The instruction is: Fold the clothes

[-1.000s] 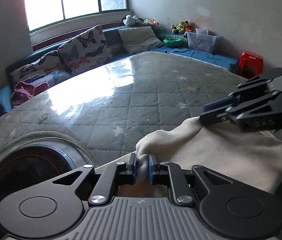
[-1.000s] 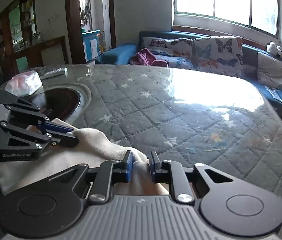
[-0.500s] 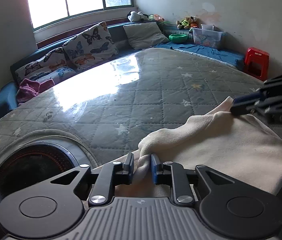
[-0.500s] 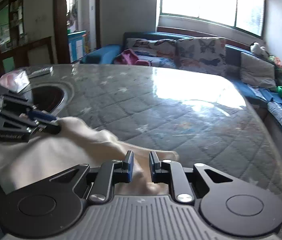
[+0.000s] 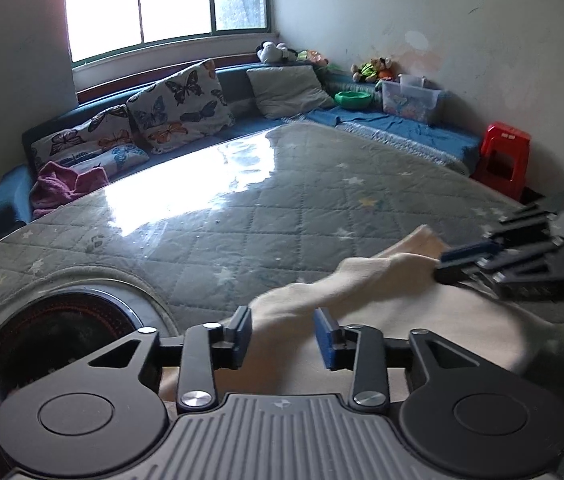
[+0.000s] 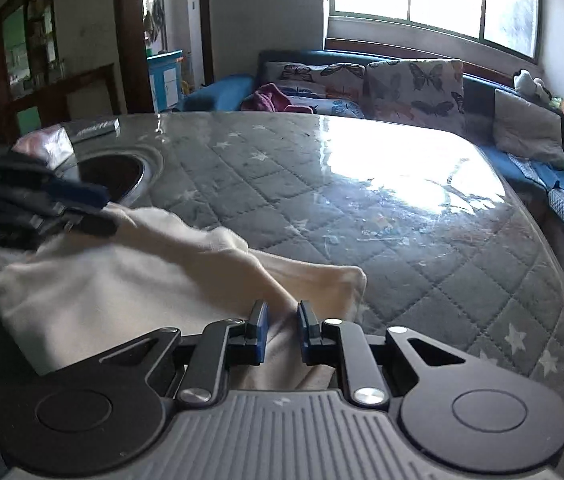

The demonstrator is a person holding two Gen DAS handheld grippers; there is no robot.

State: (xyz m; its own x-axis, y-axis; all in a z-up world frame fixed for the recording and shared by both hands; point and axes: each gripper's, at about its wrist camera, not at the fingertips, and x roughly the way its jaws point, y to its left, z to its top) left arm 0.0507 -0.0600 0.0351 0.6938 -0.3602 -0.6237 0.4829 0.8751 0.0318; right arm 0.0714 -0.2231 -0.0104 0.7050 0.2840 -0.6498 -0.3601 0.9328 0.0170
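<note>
Left hand-held gripper (image 5: 282, 334) opening, pads now clear of cream cloth (image 5: 381, 304) on tabletop (image 5: 282, 200); right hand-held gripper (image 6: 280, 330) stays clenched on cloth's edge. Fold likely laid.

Cloth (image 5: 393, 312) spread on the table (image 5: 282, 200), near its front edge; round recess (image 5: 54, 340) in the tabletop left of the cloth; sofa (image 5: 242, 128) behind the table, cushions (image 5: 178, 104) on it; stool (image 5: 501, 160) at far right
</note>
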